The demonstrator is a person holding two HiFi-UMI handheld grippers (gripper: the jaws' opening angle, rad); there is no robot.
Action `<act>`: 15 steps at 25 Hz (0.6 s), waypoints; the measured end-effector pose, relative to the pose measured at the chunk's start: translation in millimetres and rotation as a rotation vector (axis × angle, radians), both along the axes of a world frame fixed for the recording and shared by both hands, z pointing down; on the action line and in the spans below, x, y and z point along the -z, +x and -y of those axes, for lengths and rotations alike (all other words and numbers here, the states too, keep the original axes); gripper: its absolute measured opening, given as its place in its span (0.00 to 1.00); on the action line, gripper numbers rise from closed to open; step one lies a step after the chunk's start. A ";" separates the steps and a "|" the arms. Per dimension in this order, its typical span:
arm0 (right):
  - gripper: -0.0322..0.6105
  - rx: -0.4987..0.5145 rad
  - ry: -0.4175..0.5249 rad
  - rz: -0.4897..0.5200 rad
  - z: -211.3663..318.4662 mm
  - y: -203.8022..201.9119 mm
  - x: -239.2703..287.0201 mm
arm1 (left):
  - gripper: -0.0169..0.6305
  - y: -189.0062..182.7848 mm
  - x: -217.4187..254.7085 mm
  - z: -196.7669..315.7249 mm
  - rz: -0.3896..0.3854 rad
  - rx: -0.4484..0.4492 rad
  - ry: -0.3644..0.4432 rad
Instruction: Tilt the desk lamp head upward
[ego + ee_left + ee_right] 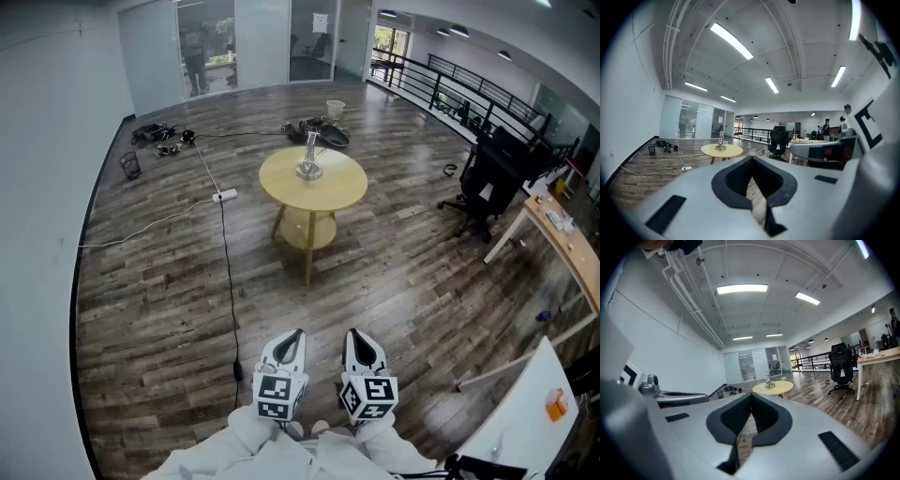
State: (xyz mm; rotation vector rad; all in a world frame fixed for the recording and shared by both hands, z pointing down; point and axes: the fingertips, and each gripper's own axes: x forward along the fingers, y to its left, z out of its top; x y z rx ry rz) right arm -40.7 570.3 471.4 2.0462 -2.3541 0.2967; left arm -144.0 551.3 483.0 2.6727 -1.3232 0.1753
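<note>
A small silver desk lamp (309,157) stands on a round yellow table (337,192) in the middle of the room, several steps ahead of me. In the left gripper view the lamp (721,142) shows far off on the table (723,150); the right gripper view has the lamp (768,380) on the table (774,388) too. My left gripper (293,336) and right gripper (355,336) are held side by side close to my body, both shut with nothing between the jaws, far from the lamp.
A cable and power strip (225,196) run across the wood floor left of the table. A black office chair (487,187) and a desk (562,234) stand at right. A bin (130,165) and cable clutter (159,138) lie at back left. A white board (525,412) leans near right.
</note>
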 end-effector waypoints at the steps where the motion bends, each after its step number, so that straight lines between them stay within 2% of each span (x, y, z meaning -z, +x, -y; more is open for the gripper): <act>1: 0.07 0.001 0.000 0.005 2.2 -3.4 0.4 | 0.03 -4.1 -0.9 3.8 0.005 0.002 -0.003; 9: 0.07 -0.009 -0.003 0.014 20.9 -6.5 -3.1 | 0.03 -17.4 -4.4 23.2 0.018 0.012 -0.009; 15: 0.07 -0.002 -0.005 0.022 46.7 4.4 -9.2 | 0.03 -5.9 -10.3 46.5 0.023 0.013 -0.015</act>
